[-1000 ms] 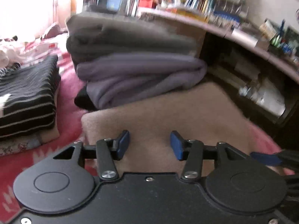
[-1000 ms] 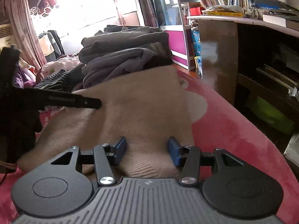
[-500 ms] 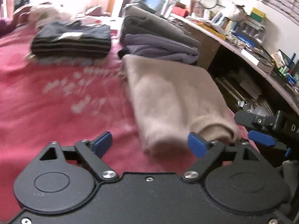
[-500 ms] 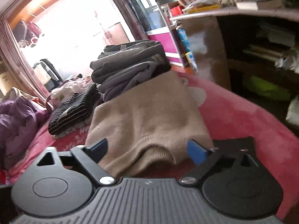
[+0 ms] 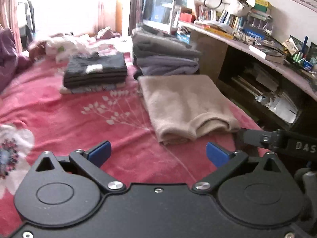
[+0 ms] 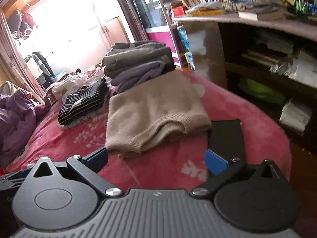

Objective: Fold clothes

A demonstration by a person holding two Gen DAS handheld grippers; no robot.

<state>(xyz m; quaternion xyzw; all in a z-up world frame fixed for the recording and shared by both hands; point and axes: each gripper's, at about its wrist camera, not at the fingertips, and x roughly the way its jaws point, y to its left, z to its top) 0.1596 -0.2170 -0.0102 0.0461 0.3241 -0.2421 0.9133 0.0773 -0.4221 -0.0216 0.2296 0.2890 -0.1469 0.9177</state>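
Observation:
A folded beige sweater lies flat on the red floral blanket, its ribbed hem toward me. My left gripper hangs open above the blanket, short of the sweater's near edge, holding nothing. My right gripper is open too, just in front of the hem, with nothing between its blue pads. The right gripper's body shows at the right edge of the left wrist view. Behind the sweater stands a pile of folded grey and lilac garments.
A folded black striped stack rests left of the grey pile. Loose unfolded clothes lie at the far end. A purple quilt is at the left. A cluttered desk with shelves borders the bed's right side.
Both grippers have pulled back from over the beige sweater and opened wider. The sweater now lies folded and free on the blanket, with more of the bed in view.

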